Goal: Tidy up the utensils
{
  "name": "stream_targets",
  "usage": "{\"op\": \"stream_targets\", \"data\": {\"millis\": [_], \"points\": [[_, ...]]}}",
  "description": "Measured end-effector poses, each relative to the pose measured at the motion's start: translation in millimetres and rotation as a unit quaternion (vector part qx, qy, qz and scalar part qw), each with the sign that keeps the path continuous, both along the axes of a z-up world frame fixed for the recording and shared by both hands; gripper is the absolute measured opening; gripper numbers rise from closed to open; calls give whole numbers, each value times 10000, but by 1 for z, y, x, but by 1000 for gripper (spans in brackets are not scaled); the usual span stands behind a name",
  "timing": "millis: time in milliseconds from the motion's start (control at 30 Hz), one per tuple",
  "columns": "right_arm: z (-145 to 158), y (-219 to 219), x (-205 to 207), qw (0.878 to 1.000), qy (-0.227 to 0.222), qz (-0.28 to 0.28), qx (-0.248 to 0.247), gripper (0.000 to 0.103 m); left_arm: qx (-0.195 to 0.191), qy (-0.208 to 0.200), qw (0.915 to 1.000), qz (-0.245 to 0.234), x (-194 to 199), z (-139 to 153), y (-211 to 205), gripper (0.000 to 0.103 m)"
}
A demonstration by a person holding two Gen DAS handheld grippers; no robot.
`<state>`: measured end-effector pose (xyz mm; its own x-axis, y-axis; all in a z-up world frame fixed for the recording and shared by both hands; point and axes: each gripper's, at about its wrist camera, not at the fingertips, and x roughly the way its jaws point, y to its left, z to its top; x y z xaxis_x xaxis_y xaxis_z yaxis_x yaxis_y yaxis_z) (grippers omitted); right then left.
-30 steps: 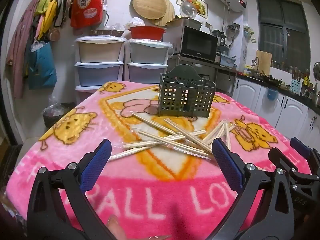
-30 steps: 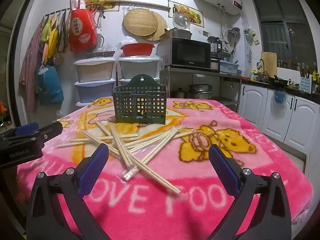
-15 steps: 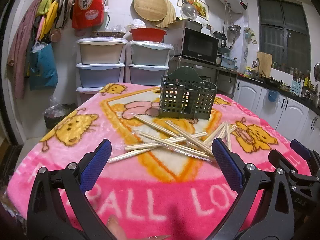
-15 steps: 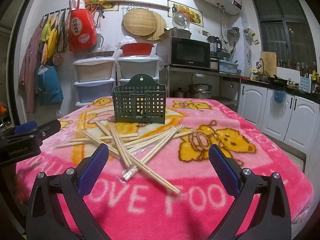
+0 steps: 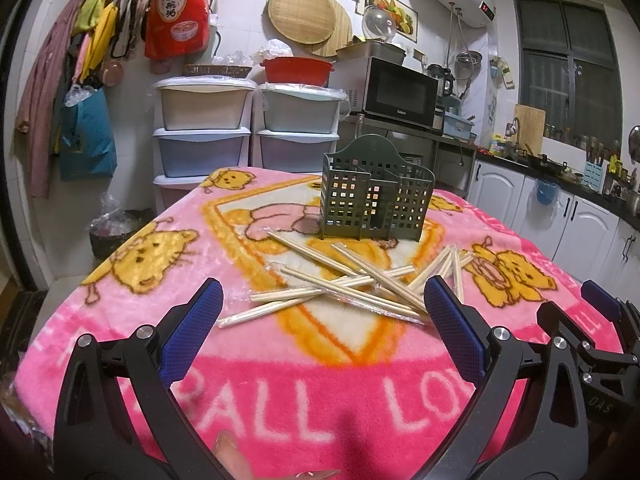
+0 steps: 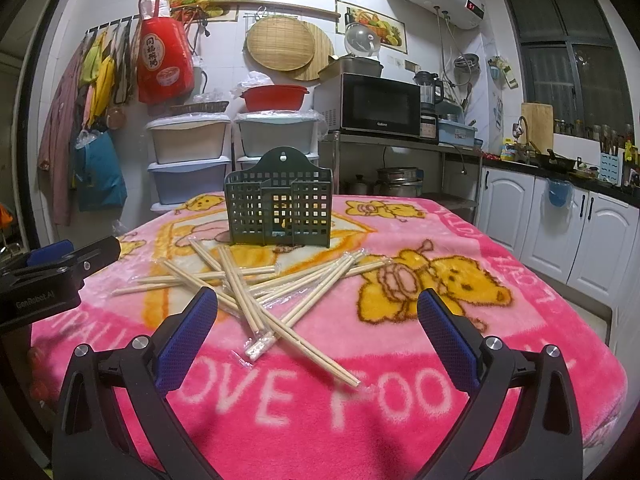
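Observation:
Several wooden chopsticks [image 5: 352, 284], some in clear wrappers, lie scattered on the pink blanket-covered table [image 5: 280, 380]. They also show in the right wrist view [image 6: 256, 284]. A dark green slotted utensil holder [image 5: 376, 204] stands upright just behind them, also in the right wrist view [image 6: 280, 208]. My left gripper [image 5: 320, 304] is open and empty, hovering just in front of the pile. My right gripper [image 6: 316, 308] is open and empty over the near ends of the chopsticks. The right gripper shows at the right edge of the left wrist view [image 5: 600, 320].
Stacked plastic drawers [image 5: 204, 136] stand behind the table. A microwave [image 6: 372, 104] on a metal rack and white kitchen cabinets [image 6: 560, 232] are to the right. The table's front edge is close below both grippers.
The left gripper has drifted slightly; the view has shifted down a little. The right gripper and the chopsticks look unchanged.

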<state>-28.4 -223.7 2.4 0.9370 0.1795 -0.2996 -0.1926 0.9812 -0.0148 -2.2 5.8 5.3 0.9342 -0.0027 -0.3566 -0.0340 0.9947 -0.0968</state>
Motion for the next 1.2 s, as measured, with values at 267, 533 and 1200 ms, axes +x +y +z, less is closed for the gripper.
{"op": "stream_targets", "data": {"millis": [267, 533, 1200], "points": [[0, 0, 0, 10000, 0, -1, -3, 97, 8, -11, 10000, 5, 0, -1, -1, 93], [0, 0, 0, 10000, 5, -7, 1, 97, 6, -22, 10000, 4, 0, -1, -1, 93], [-2, -3, 6, 9999, 132, -4, 18, 97, -78, 7, 10000, -25, 2, 8, 7, 93]]}}
